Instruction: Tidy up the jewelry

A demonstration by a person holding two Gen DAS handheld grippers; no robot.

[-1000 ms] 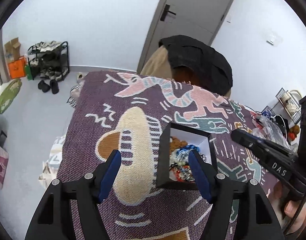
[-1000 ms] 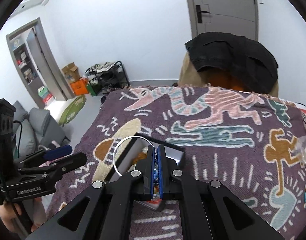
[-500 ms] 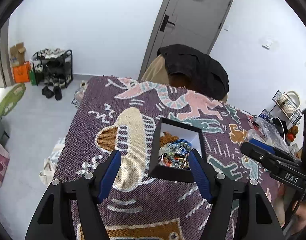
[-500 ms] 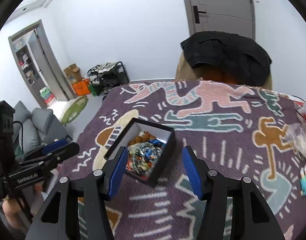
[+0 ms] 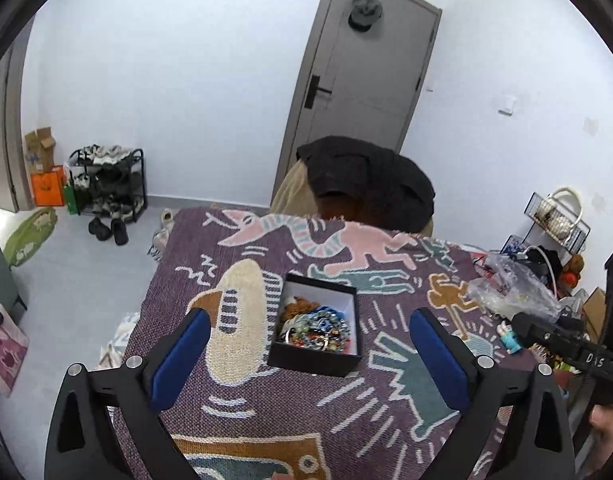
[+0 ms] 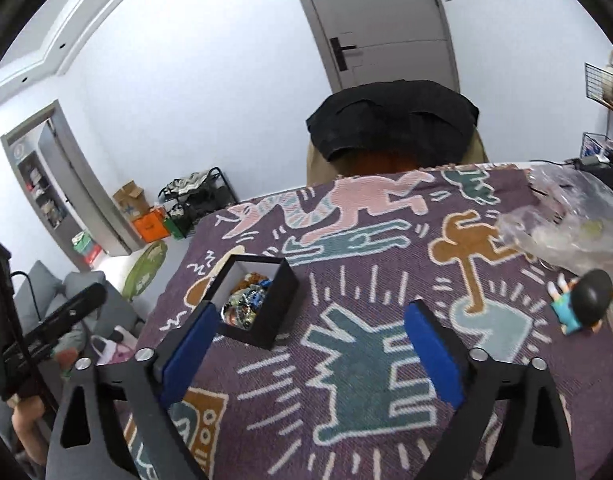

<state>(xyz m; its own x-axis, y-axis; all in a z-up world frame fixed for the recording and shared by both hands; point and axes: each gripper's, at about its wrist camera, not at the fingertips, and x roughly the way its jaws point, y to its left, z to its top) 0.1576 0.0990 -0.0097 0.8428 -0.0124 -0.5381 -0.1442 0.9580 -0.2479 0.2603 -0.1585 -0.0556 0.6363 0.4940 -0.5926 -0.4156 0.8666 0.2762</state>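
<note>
A black box [image 5: 306, 358] with a white lining sits on the patterned purple cloth [image 5: 266, 400]. It holds a heap of beaded jewelry [image 5: 318, 326]. My left gripper [image 5: 309, 318] hovers back from the box. Its jaws are opening wide, and the box shows in the gap without touching the blue pads [image 5: 178, 356]. In the right wrist view the box [image 6: 284, 300] and its jewelry [image 6: 246, 304] lie just beyond the left fingertip of my right gripper [image 6: 312, 308]. Those jaws are also opening, with only cloth between them. Each gripper shows at the edge of the other's view: the right one [image 5: 566, 348], the left one [image 6: 66, 316].
A crumpled clear plastic bag [image 6: 566, 224] and a small dark-haired figurine [image 6: 582, 304] lie at the cloth's right side. A chair draped with a black garment [image 5: 366, 184] stands behind the far edge. A shoe rack [image 5: 106, 184] is on the floor to the left.
The right jaws were shut above the box a second ago and have spread wide. The left jaws have widened too. Both grippers have drawn back and up from the box.
</note>
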